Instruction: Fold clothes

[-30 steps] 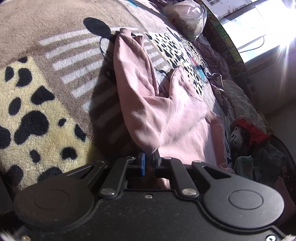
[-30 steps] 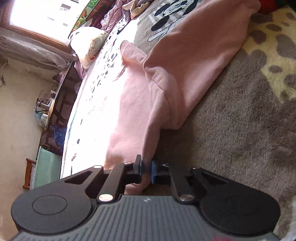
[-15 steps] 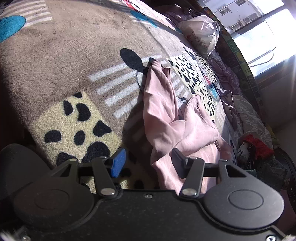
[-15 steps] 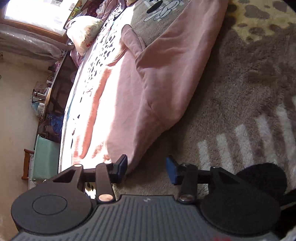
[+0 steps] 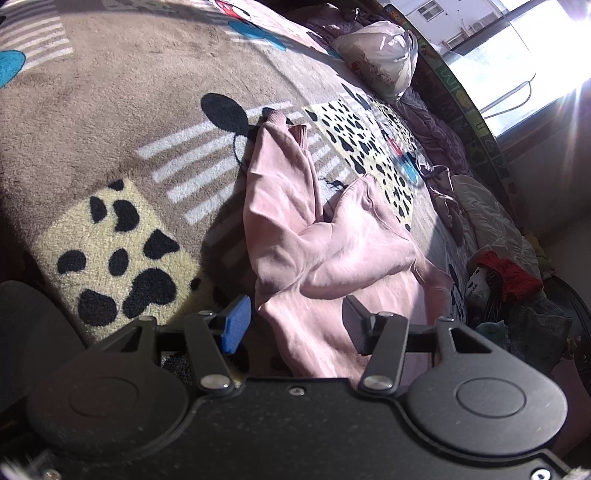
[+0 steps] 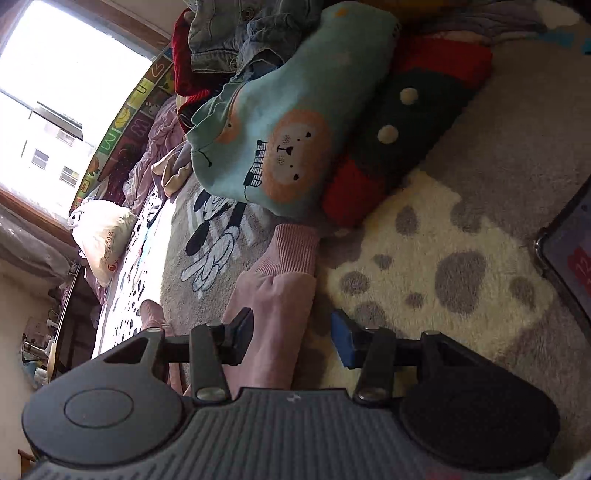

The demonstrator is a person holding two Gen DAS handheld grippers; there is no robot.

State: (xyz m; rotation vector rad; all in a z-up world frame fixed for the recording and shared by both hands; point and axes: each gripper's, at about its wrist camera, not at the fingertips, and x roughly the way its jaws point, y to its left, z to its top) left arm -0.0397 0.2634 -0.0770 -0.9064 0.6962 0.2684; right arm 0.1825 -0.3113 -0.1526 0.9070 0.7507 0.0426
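Both grippers hang part-open and empty, left gripper (image 5: 295, 325) and right gripper (image 6: 291, 336) above the pink sweatshirt (image 5: 314, 251) on the blanket (image 5: 110, 122).

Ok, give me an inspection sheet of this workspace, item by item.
Surface: plush blanket with cartoon mouse and spotted patches, covering a bed.
Job's things: pink sweatshirt lying rumpled, sleeves folded over the body; ribbed cuff flat on the blanket.
Clutter: teal lion garment, red and green knit, denim piece, white plastic bag, phone edge.
Grippers: left gripper open above the sweatshirt; right gripper open over the sleeve, not pinching it.
Cables: nothing seen.
Surroundings: bright window, alphabet strip along the bed edge.
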